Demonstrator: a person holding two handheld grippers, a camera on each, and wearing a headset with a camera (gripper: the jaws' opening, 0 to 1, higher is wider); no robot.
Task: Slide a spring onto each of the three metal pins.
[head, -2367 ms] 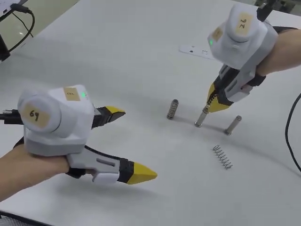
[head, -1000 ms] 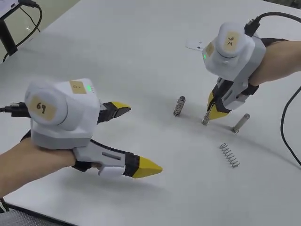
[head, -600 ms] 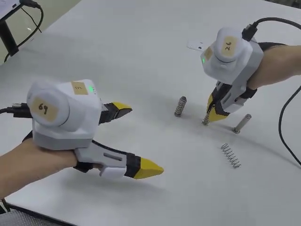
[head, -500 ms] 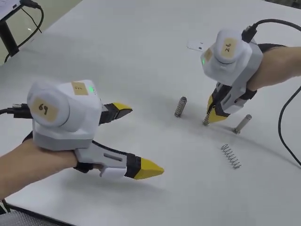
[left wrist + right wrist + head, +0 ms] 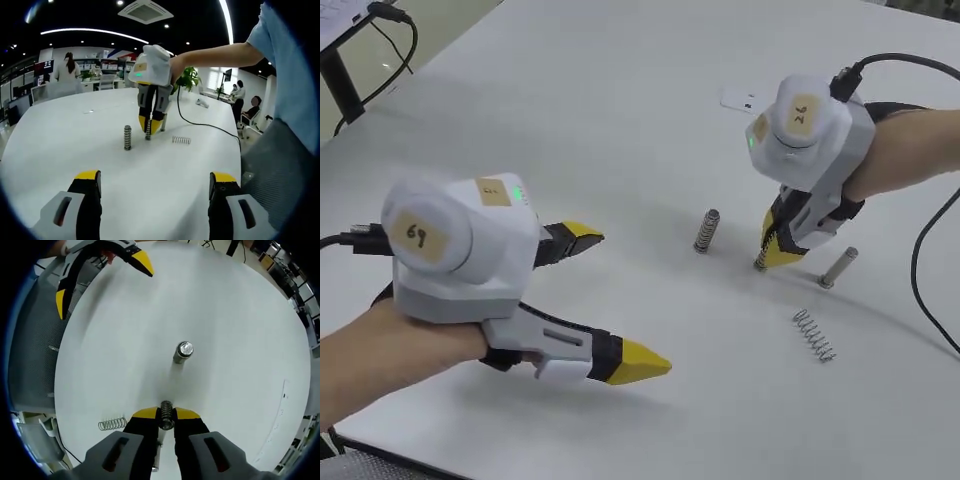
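Spring clamped upright in my right gripper, mid-row on the desk.

The spring point(image 5: 166, 415) stands upright, pinched between the yellow tips of my right gripper point(image 5: 778, 252), which is clenched on it from above; whether a pin runs inside it I cannot tell. Just to one side stands the sprung pin point(image 5: 706, 230), already carrying its coil; on the other side is the bare pin point(image 5: 838, 267). A loose spring point(image 5: 816, 334) lies flat on the white desk point(image 5: 570, 120) near the bare pin. My left gripper point(image 5: 615, 300) hovers well apart, jaws spread wide, grasping nothing.
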